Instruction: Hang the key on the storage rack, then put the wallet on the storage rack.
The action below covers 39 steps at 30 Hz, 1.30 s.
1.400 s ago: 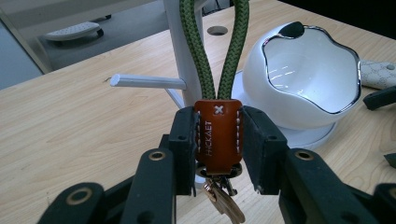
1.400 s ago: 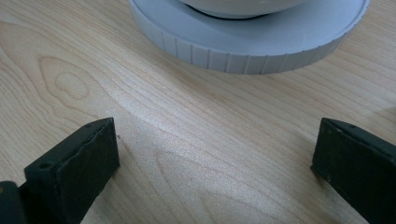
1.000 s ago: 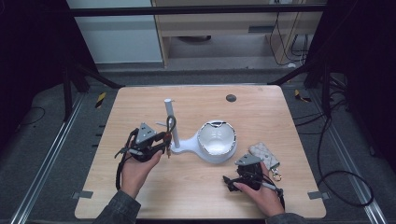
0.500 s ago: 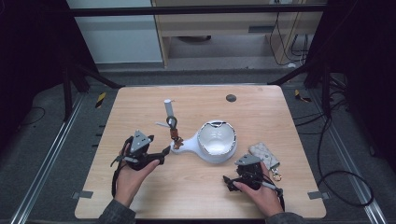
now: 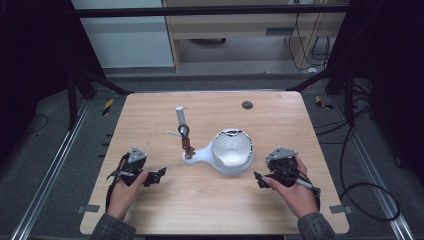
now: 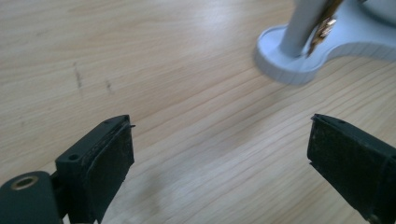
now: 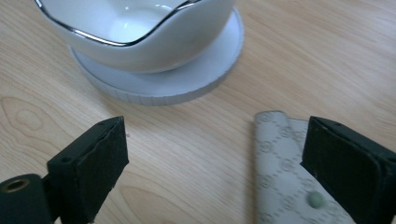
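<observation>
**A:** What have we just changed on the left?

**B:** A second ago our left gripper was up at the white post, jaws shut by the key ring. Now it sits back toward the near left corner of the table. Its jaws have just been opening and stand wide apart, with nothing but bare wood between them.

**A:** And the key ring?

**B:** It hangs on the post of the white stand, about mid-table, with a brass piece dangling against the base. In the left gripper view we see the brass piece beside the post, well clear of our pads. So we judge the hanging done and let go.

**A:** And the right side?

**B:** Our right gripper has lifted a little near the right edge, just beside the white bowl. Its jaws have just been closing but are still apart. The patterned pouch lies flat on the table by the right-hand jaw, partly behind it, and the pads do not press on it.

**A:** So what next?

**B:** Probably the pouch. We'd need to centre over it first.
</observation>
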{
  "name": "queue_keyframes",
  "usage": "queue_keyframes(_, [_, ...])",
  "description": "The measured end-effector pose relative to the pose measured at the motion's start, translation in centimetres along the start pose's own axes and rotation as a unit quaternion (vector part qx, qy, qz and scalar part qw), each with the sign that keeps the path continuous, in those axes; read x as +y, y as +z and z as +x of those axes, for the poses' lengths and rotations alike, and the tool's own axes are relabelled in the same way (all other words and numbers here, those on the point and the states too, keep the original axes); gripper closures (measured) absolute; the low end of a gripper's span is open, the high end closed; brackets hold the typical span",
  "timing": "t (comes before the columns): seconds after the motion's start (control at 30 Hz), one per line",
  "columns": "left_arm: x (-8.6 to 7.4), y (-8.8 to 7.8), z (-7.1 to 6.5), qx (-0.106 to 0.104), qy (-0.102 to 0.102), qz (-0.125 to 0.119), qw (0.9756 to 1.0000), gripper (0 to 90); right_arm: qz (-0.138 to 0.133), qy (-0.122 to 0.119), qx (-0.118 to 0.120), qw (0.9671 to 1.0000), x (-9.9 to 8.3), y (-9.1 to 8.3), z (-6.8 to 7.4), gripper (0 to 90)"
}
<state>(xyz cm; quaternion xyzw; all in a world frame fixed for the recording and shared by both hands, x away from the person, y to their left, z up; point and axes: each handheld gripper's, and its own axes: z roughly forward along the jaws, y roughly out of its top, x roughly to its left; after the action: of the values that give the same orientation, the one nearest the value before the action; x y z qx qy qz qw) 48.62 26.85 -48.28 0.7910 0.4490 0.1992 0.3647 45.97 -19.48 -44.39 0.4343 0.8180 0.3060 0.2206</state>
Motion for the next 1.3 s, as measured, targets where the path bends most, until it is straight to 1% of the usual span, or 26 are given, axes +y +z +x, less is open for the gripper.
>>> queue_keyframes(0.03, [-0.1, 0.0, 0.2, 0.005, 0.0, 0.002, 1.0, 6.9, 0.003, 0.0, 0.003, 1.0, 0.0, -0.4, -0.4, 7.8])
queue_keyframes(0.1, [-0.4, 0.0, 0.8, 0.016, -0.007, -0.001, 0.9998, 6.9, 0.011, 0.007, -0.001, 0.9999, -0.2, -0.9, -1.1, 8.7])
queue_keyframes(0.13, [-0.5, 0.0, 0.9, 0.022, -0.008, -0.002, 0.9997, 6.9, 0.023, 0.01, -0.004, 0.9997, -0.4, -1.1, -1.6, 9.2])
queue_keyframes(0.17, [-0.6, 0.1, 1.1, 0.028, -0.007, 0.002, 0.9996, 6.9, 0.027, 0.01, -0.005, 0.9996, -0.5, -1.1, -1.8, 9.3])
queue_keyframes(0.2, [-0.6, 0.1, 1.1, 0.028, -0.007, 0.002, 0.9996, 6.9, 0.032, 0.014, -0.006, 0.9994, -0.8, -1.3, -2.1, 9.7])
queue_keyframes(0.23, [-0.8, 0.2, 1.2, 0.032, -0.006, 0.006, 0.9995, 6.9, 0.032, 0.014, -0.006, 0.9994, -0.8, -1.3, -2.1, 9.7])
queue_keyframes(0.27, [-0.9, 0.3, 1.3, 0.033, -0.003, 0.01, 0.9994, 6.8, 0.037, 0.015, -0.008, 0.9992, -1.0, -1.4, -2.4, 9.6])
queue_keyframes(0.3, [-1.1, 0.6, 1.5, 0.035, -0.007, 0.015, 0.9992, 6.5, 0.045, 0.024, -0.008, 0.9987, -1.5, -1.5, -3.0, 9.5])
queue_keyframes(0.4, [-1.3, 1.0, 1.6, 0.036, -0.004, 0.025, 0.999, 6.1, 0.064, 0.039, -0.007, 0.9972, -1.9, -1.5, -3.7, 10.0])
queue_keyframes(0.43, [-1.3, 1.0, 1.6, 0.036, -0.004, 0.025, 0.999, 5.5, 0.064, 0.039, -0.007, 0.9972, -1.9, -1.5, -3.7, 10.0])
queue_keyframes(0.47, [-1.4, 1.3, 1.7, 0.03, -0.005, 0.032, 0.999, 4.3, 0.075, 0.047, -0.001, 0.996, -2.1, -1.6, -4.1, 10.2])
queue_keyframes(0.5, [-1.5, 1.4, 1.7, 0.026, -0.009, 0.034, 0.999, 3.6, 0.083, 0.049, -0.001, 0.9954, -2.1, -1.5, -4.3, 10.3])
queue_keyframes(0.53, [-1.6, 1.6, 1.7, 0.026, -0.006, 0.039, 0.9989, 3.6, 0.088, 0.05, 0.0, 0.9949, -2.1, -1.5, -4.4, 9.4])
queue_keyframes(0.6, [-1.7, 1.7, 1.8, 0.029, -0.003, 0.034, 0.999, 1.2, 0.105, 0.049, 0.006, 0.9933, -2.1, -1.4, -4.6, 8.2])
queue_keyframes(0.73, [-1.8, 1.8, 1.9, 0.027, -0.003, 0.031, 0.9992, 0.5, 0.131, 0.043, 0.008, 0.9904, -1.9, -1.1, -4.9, 7.6])
queue_keyframes(0.8, [-1.8, 1.8, 1.9, 0.029, -0.002, 0.032, 0.9991, 0.1, 0.138, 0.042, 0.012, 0.9895, -1.7, -1.1, -4.9, 7.5])
queue_keyframes(0.9, [-1.8, 1.8, 1.9, 0.029, -0.002, 0.032, 0.9991, 0.0, 0.145, 0.038, 0.009, 0.9886, -1.5, -1.1, -5.0, 9.8])
queue_keyframes(1.0, [-1.8, 1.8, 1.9, 0.03, -0.004, 0.032, 0.999, 0.0, 0.149, 0.046, 0.012, 0.9876, -1.3, -1.5, -5.3, 12.6])
queue_keyframes(1.1, [-1.8, 1.8, 1.9, 0.03, -0.004, 0.031, 0.999, 0.0, 0.152, 0.048, 0.014, 0.9871, -1.2, -1.6, -5.5, 13.7])
queue_keyframes(1.17, [-1.8, 1.8, 1.9, 0.03, -0.004, 0.031, 0.999, 0.0, 0.162, 0.053, 0.016, 0.9853, -1.3, -1.2, -5.8, 15.2])
queue_keyframes(1.23, [-1.8, 1.8, 1.9, 0.03, -0.004, 0.032, 0.999, 0.0, 0.17, 0.054, 0.019, 0.9838, -1.3, -0.8, -6.1, 15.7])
queue_keyframes(1.3, [-1.8, 1.8, 1.8, 0.03, -0.004, 0.032, 0.999, 0.0, 0.183, 0.059, 0.016, 0.9813, -1.3, -0.2, -6.3, 15.9])
